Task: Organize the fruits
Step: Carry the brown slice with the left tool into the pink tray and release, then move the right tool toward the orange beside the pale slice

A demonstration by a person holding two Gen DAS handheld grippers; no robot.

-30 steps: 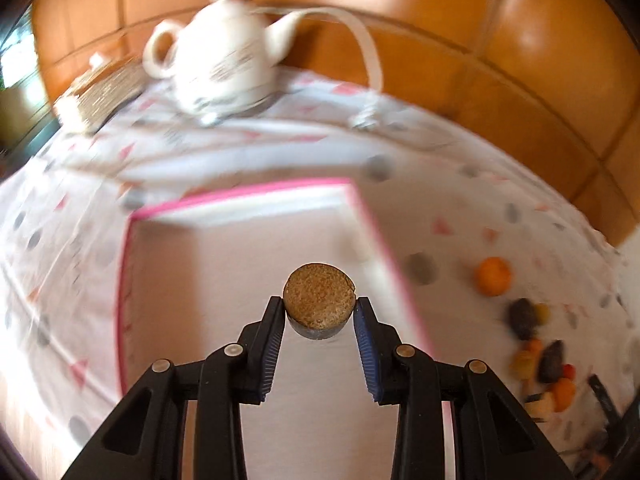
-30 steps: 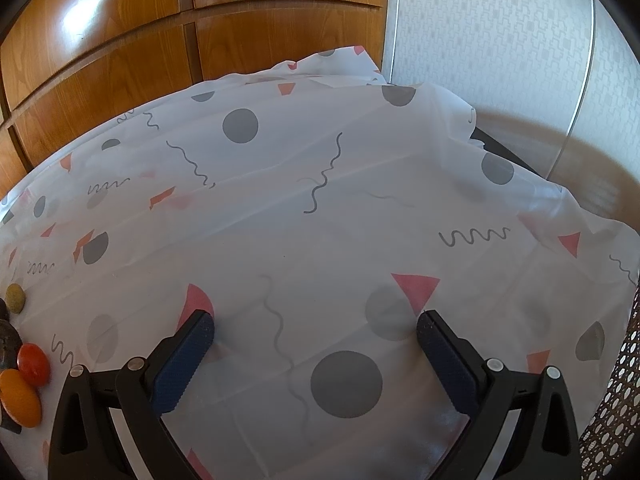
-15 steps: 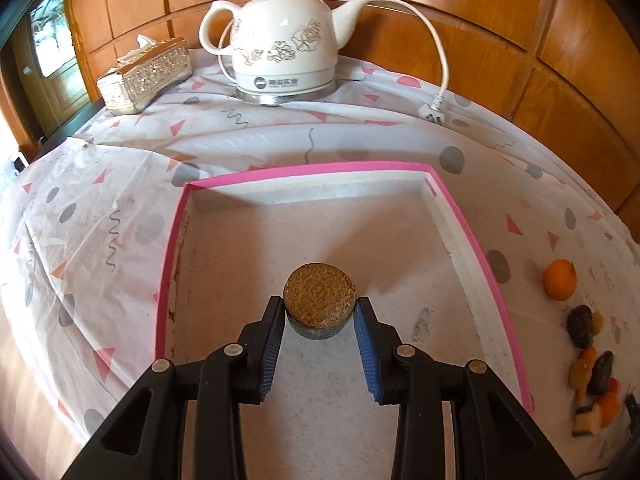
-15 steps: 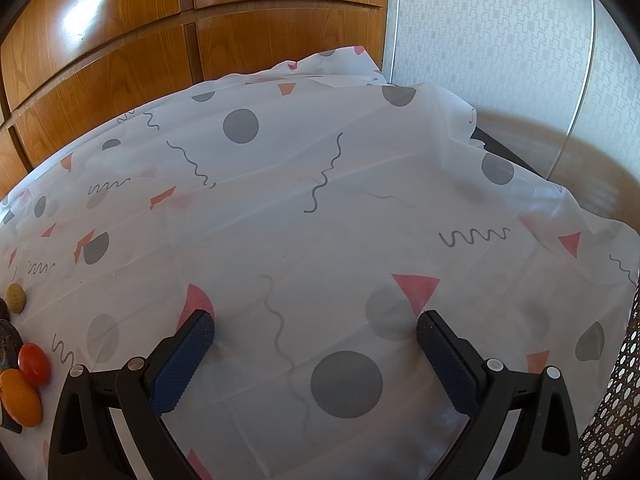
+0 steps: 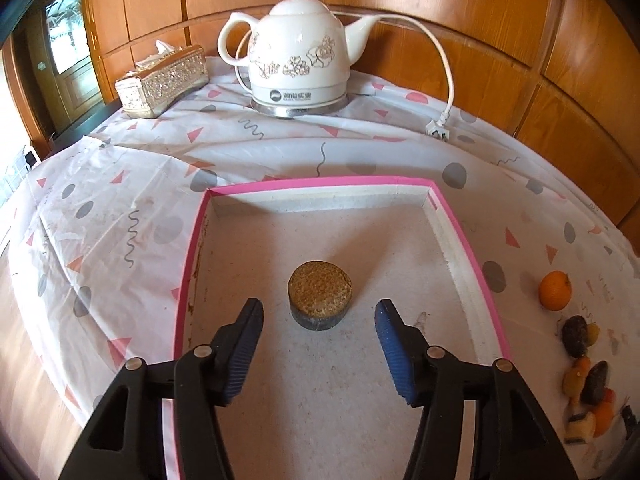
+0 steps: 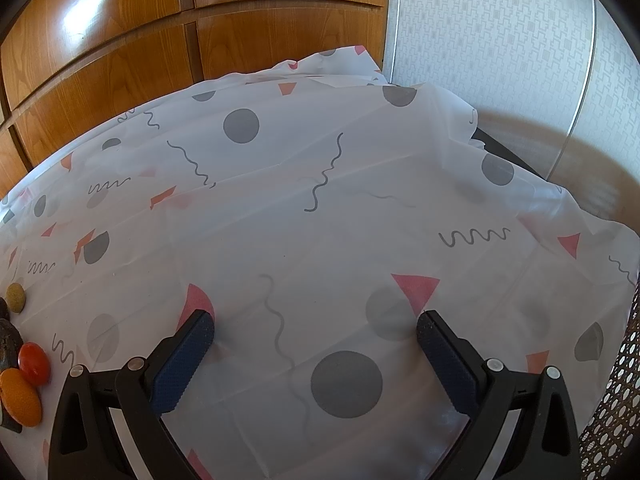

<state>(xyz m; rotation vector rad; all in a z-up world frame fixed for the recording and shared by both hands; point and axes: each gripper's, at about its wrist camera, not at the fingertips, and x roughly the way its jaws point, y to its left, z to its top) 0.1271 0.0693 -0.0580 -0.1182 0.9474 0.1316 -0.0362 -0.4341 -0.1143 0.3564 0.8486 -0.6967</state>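
- The left gripper (image 5: 319,330) has just been opening, and its blue pads now stand clear on either side of the round brown speckled fruit slice with the dark rind (image 5: 320,295): released, nothing pinched.
- That slice sits flat on the floor of the shallow white tray with the pink rim (image 5: 472,256), near the middle, well apart from every wall.
- To finish this placement cleanly, I'd lift the jaws straight up and back so neither pad nudges the slice; it looks stable on its flat base and shouldn't roll.
- The right gripper (image 6: 315,330) hangs with jaws spread wide over the bare patterned plastic tablecloth (image 6: 320,208), holding nothing.
- Remaining fruit waits outside the tray on its right: a small orange mandarin (image 5: 555,291) stands alone, and below it a cluster of dark, yellow and orange pieces (image 5: 586,376), too small to name individually.
- The tray's raised right wall lies between the left claw and that pile, so the next reach must clear it.
- At the back, a white floral ceramic electric kettle (image 5: 298,50), its loose white cord and plug (image 5: 438,128), and a glittery gold tissue box (image 5: 162,76) stay out of the working path.
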